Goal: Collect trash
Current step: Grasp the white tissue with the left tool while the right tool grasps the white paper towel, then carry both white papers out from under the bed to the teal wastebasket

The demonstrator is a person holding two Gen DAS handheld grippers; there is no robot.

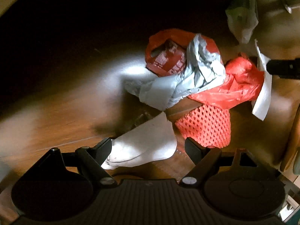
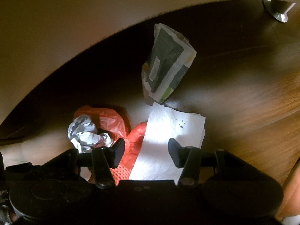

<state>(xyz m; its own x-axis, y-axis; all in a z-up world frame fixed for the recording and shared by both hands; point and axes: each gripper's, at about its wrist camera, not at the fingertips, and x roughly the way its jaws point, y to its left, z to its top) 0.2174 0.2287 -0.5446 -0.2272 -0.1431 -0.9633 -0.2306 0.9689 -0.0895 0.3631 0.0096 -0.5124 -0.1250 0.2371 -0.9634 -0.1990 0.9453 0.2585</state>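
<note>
Trash lies heaped on a wooden floor [image 1: 56, 112] near a metal furniture leg [image 2: 277, 9]. The left gripper [image 1: 148, 148], jaws wide, straddles a white scrap [image 1: 146, 146] beside red mesh netting [image 1: 206, 125], gripping nothing. The right gripper [image 2: 146, 150], also spread and empty, hovers over a paper towel [image 2: 168, 131]. A green-and-white wrapper [image 2: 166, 65] lies beyond; bare floor opens rightward.

On the floor [image 1: 56, 116] a crumpled foil wrapper [image 1: 198, 75] lies over a plastic bag [image 1: 168, 56], with a mesh net [image 1: 206, 127] near of it and a paper towel [image 2: 168, 140] to their right. Far of the towel lies a printed packet [image 2: 166, 65]. A paper scrap [image 1: 148, 144] lies between the left tool's [image 1: 148, 150] fingers
</note>
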